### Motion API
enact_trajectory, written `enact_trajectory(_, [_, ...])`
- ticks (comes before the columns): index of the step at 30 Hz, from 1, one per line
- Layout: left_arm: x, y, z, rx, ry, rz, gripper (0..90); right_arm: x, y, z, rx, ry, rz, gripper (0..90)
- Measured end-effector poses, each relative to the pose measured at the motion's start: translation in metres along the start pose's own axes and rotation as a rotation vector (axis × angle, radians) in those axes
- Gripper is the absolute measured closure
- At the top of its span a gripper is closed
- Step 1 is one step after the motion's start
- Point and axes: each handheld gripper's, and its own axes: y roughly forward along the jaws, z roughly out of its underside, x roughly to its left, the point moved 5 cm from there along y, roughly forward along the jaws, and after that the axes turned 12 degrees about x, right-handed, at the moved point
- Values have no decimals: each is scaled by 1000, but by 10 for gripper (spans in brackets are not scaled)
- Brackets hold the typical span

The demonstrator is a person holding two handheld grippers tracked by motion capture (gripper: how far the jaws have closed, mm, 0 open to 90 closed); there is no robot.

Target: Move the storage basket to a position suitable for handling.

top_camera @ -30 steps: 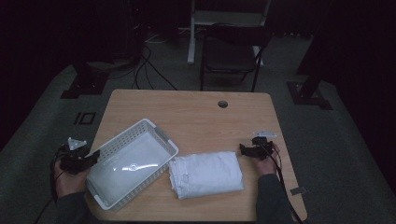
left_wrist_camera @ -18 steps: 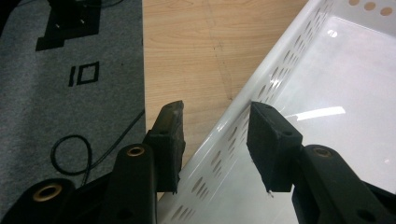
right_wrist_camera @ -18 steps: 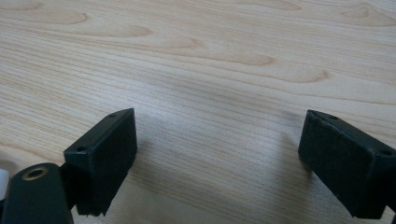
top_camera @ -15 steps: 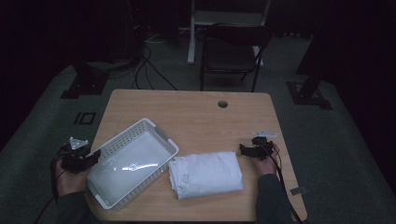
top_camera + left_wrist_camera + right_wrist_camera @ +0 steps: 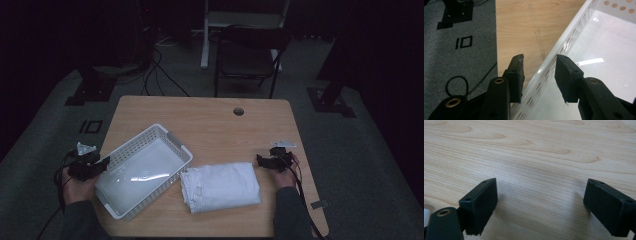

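Note:
A white perforated basket (image 5: pixel 170 137) lies at an angle on the left part of the wooden table (image 5: pixel 210 120). My left gripper (image 5: pixel 102 162) is at its left corner. In the left gripper view the jaws (image 5: pixel 539 58) straddle the basket's side wall (image 5: pixel 564 45), one pad outside and one inside; they have just been closing and now grip it. A folded white towel (image 5: pixel 221 186) lies right of the basket near the front edge. My right gripper (image 5: pixel 272 161) sits just right of the towel, and its wide-open jaws (image 5: pixel 541 192) stand over bare wood (image 5: pixel 536 150).
The basket holds nothing. A round cable hole (image 5: pixel 238 111) is near the table's far edge. A dark chair (image 5: pixel 250 55) stands behind the table. Cables and black stand feet (image 5: pixel 92 90) lie on the grey carpet at the left.

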Motion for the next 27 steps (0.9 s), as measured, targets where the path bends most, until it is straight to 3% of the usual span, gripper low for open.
enact_trajectory(8, [-2, 8, -15, 21, 31, 15, 586, 0, 0, 1, 0, 0, 1, 120])
enact_trajectory(18, [-9, 19, -37, 46, 76, -5, 581, 1, -1, 1, 0, 0, 1, 120])
enact_trajectory(27, [-23, 31, -60, 51, 113, -17, 571, 1, -1, 1, 0, 0, 1, 120])
